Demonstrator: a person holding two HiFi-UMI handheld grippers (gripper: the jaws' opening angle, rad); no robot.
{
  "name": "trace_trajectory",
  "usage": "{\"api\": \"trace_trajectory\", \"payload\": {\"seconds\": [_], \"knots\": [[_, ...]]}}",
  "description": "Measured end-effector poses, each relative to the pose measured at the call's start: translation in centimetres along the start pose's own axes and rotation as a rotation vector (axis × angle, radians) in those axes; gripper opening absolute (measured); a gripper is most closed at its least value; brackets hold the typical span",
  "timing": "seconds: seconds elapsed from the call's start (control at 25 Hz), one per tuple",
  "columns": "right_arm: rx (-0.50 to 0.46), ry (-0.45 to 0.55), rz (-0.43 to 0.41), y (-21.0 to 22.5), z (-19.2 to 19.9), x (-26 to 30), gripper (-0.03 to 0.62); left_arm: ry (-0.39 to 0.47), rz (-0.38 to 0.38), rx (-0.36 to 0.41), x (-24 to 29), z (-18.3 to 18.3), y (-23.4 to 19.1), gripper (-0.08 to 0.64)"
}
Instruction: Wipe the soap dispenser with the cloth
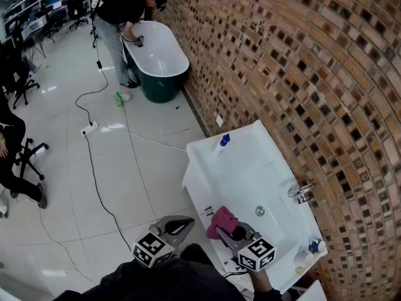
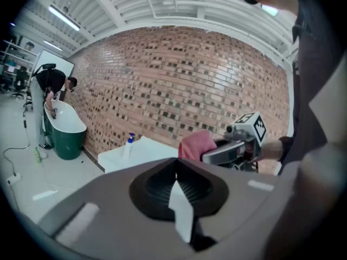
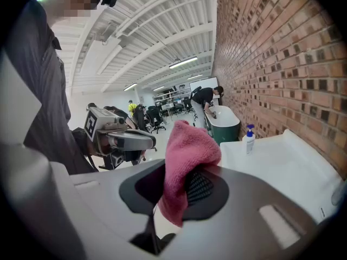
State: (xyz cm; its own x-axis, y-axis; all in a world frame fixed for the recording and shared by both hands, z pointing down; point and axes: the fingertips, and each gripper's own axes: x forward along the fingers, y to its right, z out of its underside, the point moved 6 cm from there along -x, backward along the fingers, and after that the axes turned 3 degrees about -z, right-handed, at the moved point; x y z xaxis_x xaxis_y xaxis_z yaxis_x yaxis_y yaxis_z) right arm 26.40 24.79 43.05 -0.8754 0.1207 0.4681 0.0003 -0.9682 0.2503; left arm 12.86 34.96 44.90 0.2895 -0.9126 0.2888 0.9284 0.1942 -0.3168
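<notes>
- Right gripper [image 3: 181, 186]: the jaws are clamped on a pink cloth [image 3: 187, 153], which bunches up above them while a flap hangs down below; in the head view the gripper is over the near left edge of the white basin [image 1: 250, 168]
- Left gripper [image 2: 174, 169]: the jaws are pressed together with nothing between them; it is just left of the right gripper, off the basin and over the floor [image 1: 69, 168]
- Soap dispenser [image 1: 223, 142]: a white bottle with a blue pump head, upright on the far left corner of the basin; it is well apart from both grippers, and the cloth does not touch it
- Basin: it stands against the brick wall [image 1: 301, 74] at the right; a chrome tap [image 1: 302, 193] is on its right rim and a round drain [image 1: 260, 211] in its floor; the small containers [image 1: 308, 253] at its near right corner are too small to identify
- Background, far left: a person [image 1: 122, 17] bends over a freestanding bathtub [image 1: 160, 58] that is white inside and dark green outside
- Floor: a dark cable [image 1: 94, 168] trails across the pale tiles, and a small green bottle [image 1: 118, 99] stands near the bathtub
</notes>
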Motion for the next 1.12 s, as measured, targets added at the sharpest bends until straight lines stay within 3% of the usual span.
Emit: {"api": "trace_trajectory", "payload": {"seconds": [0.28, 0.68, 0.92, 1.12], "knots": [[-0.047, -0.003, 0.015, 9.1, -4.5, 6.6, 0.069, -0.033, 0.011, 0.021, 7.5, -2.9, -9.2, 0.009], [-0.063, -0.029, 0.109, 26.0, -11.1, 13.4, 0.069, -0.191, 0.079, 0.112, 21.0, -9.8, -20.3, 0.112], [-0.043, -0.096, 0.187, 31.8, -13.9, 16.4, 0.069, -0.265, 0.191, 0.139, 24.6, -11.3, -23.8, 0.123], [0.001, -0.233, 0.201, 34.2, -14.5, 19.0, 0.069, -0.290, 0.317, 0.147, 26.3, -11.9, -25.8, 0.124]]}}
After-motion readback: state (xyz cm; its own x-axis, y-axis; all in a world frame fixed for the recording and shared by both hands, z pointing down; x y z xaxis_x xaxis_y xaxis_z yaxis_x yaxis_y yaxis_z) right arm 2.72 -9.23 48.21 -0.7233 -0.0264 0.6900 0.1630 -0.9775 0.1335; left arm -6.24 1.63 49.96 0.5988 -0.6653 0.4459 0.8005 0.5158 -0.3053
